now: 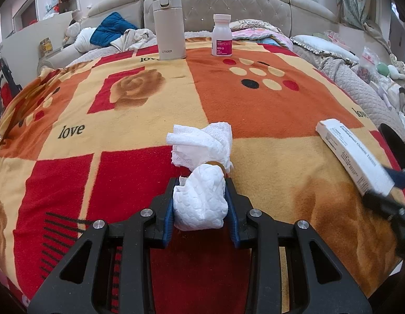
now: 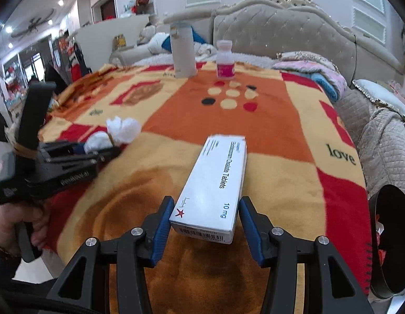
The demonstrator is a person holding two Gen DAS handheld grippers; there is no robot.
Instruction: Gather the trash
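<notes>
Your left gripper [image 1: 200, 204] is closed part-way on a crumpled white tissue [image 1: 201, 198], with both blue pads pressed into its sides so the wad bulges above and below them. A second crumpled tissue [image 1: 202, 142] lies on the patterned blanket [image 1: 254, 104] just beyond the fingertips, touching or nearly touching the far end of the held wad; you cannot tell which. From the right wrist view the same gripper [image 2: 97, 147] shows at the left, low over the blanket, a hand [image 2: 16, 225] wrapped round its handle.

Your right gripper [image 2: 206, 217] holds the near end of a white tablet box [image 2: 215, 180]. The right pad sits against the box's right edge and the left pad against its lower left corner; the jaws stand moderately wide, filled by the box's width. The box points away from you and is raised, its far end off the blanket. In the left wrist view this box [image 1: 356, 154] appears at the far right, tilted.

Far across the blanket stand a cream flask [image 1: 169, 26] and, to its right, a small white bottle with a pink label [image 1: 221, 36], well apart from both grippers. A dark round rim [image 2: 391, 240] shows at the right edge, off the blanket.
</notes>
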